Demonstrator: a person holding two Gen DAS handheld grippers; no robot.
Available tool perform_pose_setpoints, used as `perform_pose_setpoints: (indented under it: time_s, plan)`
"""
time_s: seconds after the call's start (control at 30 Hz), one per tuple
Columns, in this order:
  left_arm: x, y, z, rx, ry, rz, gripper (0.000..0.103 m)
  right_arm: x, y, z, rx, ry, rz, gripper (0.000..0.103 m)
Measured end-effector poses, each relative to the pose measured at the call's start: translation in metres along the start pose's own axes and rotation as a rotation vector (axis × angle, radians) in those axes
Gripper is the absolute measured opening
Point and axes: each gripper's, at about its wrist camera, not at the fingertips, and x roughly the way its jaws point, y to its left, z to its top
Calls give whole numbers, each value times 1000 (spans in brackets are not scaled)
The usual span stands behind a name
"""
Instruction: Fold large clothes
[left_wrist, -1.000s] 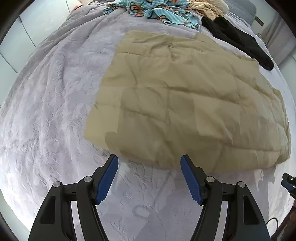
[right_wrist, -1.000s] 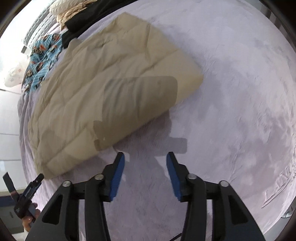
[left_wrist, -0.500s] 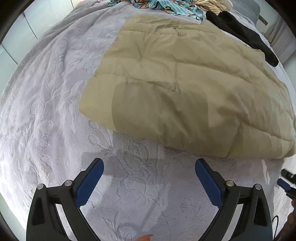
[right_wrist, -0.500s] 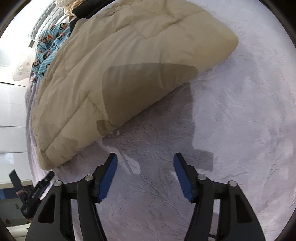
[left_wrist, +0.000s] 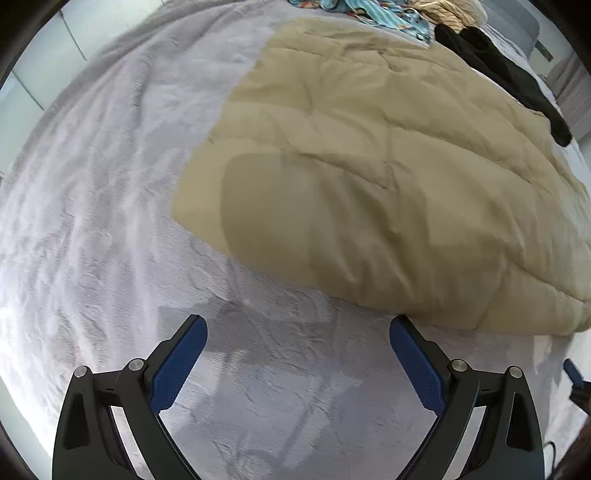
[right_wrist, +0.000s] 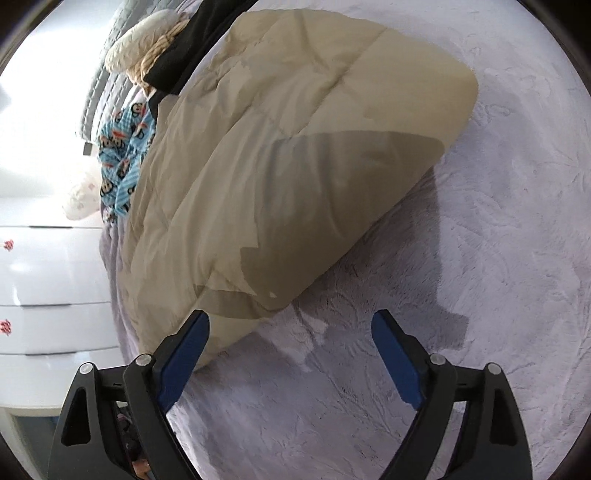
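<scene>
Grey plush bedding (left_wrist: 92, 221) covers the bed, and on it the tan quilted garment (left_wrist: 388, 177) is laid flat as a thick, roughly rectangular slab. It is judged to have been folded at least once already; a further fold seems to be left. The left gripper (left_wrist: 298, 341) is held just short of the garment's near edge, jaws spread wide and empty. The right gripper (right_wrist: 290, 332) is likewise wide open and empty at the garment's near corner. Beyond the garment lie a black garment (left_wrist: 506, 77) and a blue patterned cloth (right_wrist: 123, 162). Sleeves, collar and layer count cannot be made out; the garment's far edge is partly hidden.
</scene>
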Motion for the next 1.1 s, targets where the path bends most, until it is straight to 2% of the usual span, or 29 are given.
perform_pose_setpoints:
  time_s: [0.1, 0.23, 0.33, 0.57, 0.73, 0.9, 1.0, 1.03, 1.07, 1.1]
  plan:
    - [-1, 2, 1, -36, 7, -133, 99, -2, -3, 1, 7, -27, 28, 103]
    - [-4, 12, 5, -136, 6, -329, 99, 5, -5, 9, 47, -7, 72, 103]
    - [-2, 21, 9, -199, 3, -426, 99, 9, -10, 15, 78, 26, 105, 103]
    - [23, 47, 26, -305, 6, -531, 99, 23, -18, 26, 131, 61, 184, 103]
    - [33, 34, 44, -315, -30, -565, 99, 33, -13, 39, 116, 59, 220, 103]
    - [53, 22, 55, -353, -55, -551, 101, 49, 3, 56, 86, 57, 274, 103]
    - [59, 17, 62, -392, -77, -525, 101, 66, 3, 60, 89, 72, 268, 103]
    - [59, 16, 65, -406, -81, -516, 97, 72, 1, 61, 94, 78, 262, 103]
    - [56, 15, 67, -417, -96, -508, 86, 73, 0, 62, 99, 77, 259, 103]
    - [54, 14, 69, -413, -107, -512, 55, 73, -1, 63, 115, 75, 264, 103]
